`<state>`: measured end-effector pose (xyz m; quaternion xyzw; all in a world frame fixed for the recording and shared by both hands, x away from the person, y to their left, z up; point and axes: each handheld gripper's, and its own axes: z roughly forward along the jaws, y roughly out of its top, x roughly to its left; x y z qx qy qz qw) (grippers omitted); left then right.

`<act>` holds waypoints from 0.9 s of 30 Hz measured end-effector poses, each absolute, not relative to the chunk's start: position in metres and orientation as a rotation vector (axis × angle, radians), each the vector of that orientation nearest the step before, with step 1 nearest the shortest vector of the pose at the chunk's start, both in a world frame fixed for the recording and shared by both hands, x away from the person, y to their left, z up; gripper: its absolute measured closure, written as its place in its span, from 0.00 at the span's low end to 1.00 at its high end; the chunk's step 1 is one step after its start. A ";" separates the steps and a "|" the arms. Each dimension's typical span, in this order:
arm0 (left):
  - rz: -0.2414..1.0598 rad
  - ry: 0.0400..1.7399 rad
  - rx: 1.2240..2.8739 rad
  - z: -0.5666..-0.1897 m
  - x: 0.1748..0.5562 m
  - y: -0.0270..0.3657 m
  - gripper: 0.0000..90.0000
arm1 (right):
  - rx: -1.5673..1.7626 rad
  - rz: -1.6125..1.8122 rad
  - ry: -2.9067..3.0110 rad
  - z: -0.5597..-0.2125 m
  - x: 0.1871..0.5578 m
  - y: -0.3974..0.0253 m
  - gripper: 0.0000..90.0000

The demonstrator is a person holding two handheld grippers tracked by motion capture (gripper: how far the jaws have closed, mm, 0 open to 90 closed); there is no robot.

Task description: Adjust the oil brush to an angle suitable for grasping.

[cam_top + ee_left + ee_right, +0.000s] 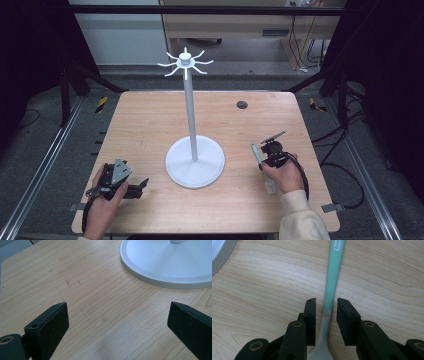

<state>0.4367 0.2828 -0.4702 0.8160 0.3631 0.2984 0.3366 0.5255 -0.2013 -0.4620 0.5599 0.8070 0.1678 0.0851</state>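
Spatula lies between the right gripper's narrowly parted, seemingly untouching jaws; left gripper gapes wide.

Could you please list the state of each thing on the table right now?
Utensil: flat on the table, between the right tool's jaws, not clamped.
Right tool: open, straddling the handle.
Left tool: wide open, nothing between the jaws.
Stand: upright, hooks bare.
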 end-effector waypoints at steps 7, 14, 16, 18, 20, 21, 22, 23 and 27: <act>0.777 0.947 2.126 -0.470 0.437 0.283 0.04 | 1.677 0.462 2.420 -0.465 0.527 -0.199 0.81; 0.777 0.946 2.126 -0.470 0.437 0.283 0.04 | 1.694 0.449 2.426 -0.468 0.528 -0.200 0.84; 0.777 0.947 2.126 -0.470 0.437 0.283 0.04 | 1.695 0.445 2.430 -0.469 0.528 -0.200 0.85; 0.776 0.948 2.122 -0.470 0.437 0.282 0.04 | 1.696 0.444 2.426 -0.469 0.529 -0.200 0.85; 0.776 0.946 2.127 -0.470 0.437 0.283 0.04 | 1.694 0.440 2.426 -0.469 0.529 -0.200 0.86; 0.776 0.946 2.128 -0.470 0.437 0.282 0.04 | 1.696 0.437 2.422 -0.469 0.529 -0.200 0.86; 0.777 0.946 2.127 -0.470 0.437 0.282 0.04 | 1.698 0.433 2.420 -0.469 0.529 -0.200 0.87; 0.776 0.948 2.122 -0.471 0.437 0.282 0.04 | 1.697 0.432 2.420 -0.469 0.529 -0.200 0.88; 0.776 0.946 2.123 -0.471 0.437 0.282 0.04 | 1.689 0.419 2.417 -0.469 0.529 -0.198 0.90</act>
